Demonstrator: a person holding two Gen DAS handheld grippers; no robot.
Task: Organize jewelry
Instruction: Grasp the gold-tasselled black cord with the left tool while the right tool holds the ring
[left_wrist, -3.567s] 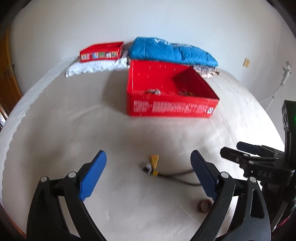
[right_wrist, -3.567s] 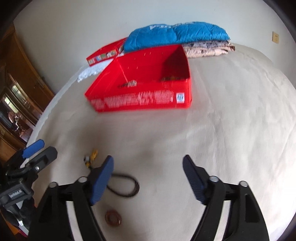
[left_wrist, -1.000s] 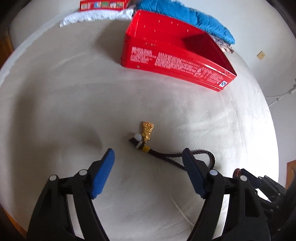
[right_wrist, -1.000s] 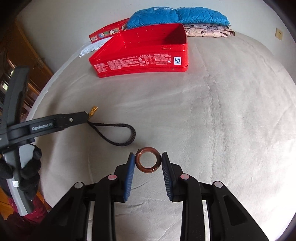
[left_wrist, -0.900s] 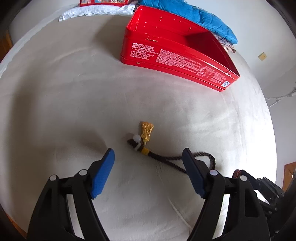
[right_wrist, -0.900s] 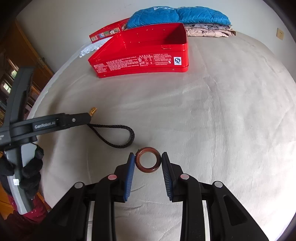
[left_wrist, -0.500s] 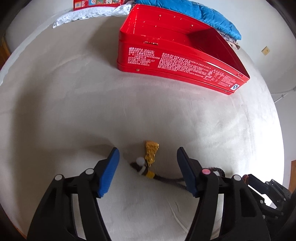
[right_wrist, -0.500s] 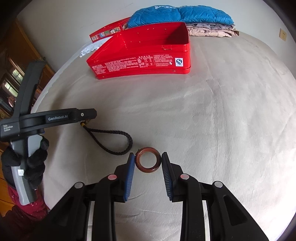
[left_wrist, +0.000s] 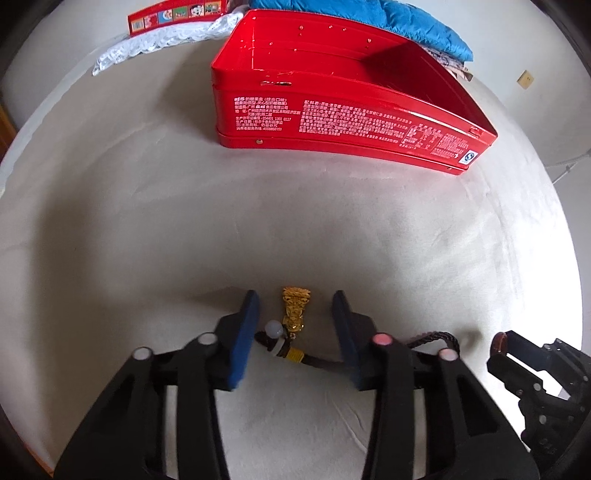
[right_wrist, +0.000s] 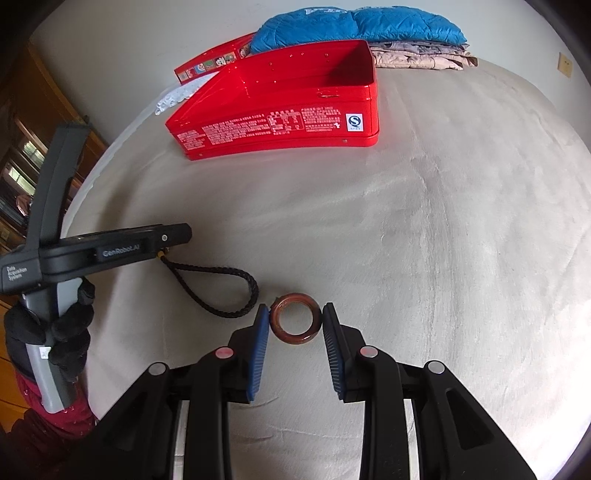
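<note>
jewelry lies in two pieces on the beige bedcover (left_wrist: 147, 221), near each other. the gold charm (left_wrist: 294, 308) on the end of a dark braided cord (right_wrist: 225, 291) sits between the blue pads (left_wrist: 243, 332) of the left gripper (left_wrist: 293, 325); a small white bead (left_wrist: 274, 328) and a yellow band sit where charm meets cord. the jaws of this gripper are closing, with the charm in the gap, and the pads are not seen touching it; the left pad stands just beside the bead. the cord runs out under the right finger and loops back toward the ring.

the brown ring (right_wrist: 294, 318) lies flat on the cover just beside the cord's loop, and the right gripper (right_wrist: 294, 319) has its blue pads against the ring's two sides, clamped on it. in the left wrist view only the ring's edge shows at the tip of that gripper.

a black-gloved hand (right_wrist: 55, 328) holds the left gripper's grey handle, with a dark red sleeve below it.

farther up the bed stands an open red tin (left_wrist: 332, 110), well apart from both pieces, white print along its near wall. behind it lie a blue quilt (right_wrist: 354, 26), folded patterned cloth, a white lace cloth (left_wrist: 159, 40) and a smaller red box (left_wrist: 177, 13).
</note>
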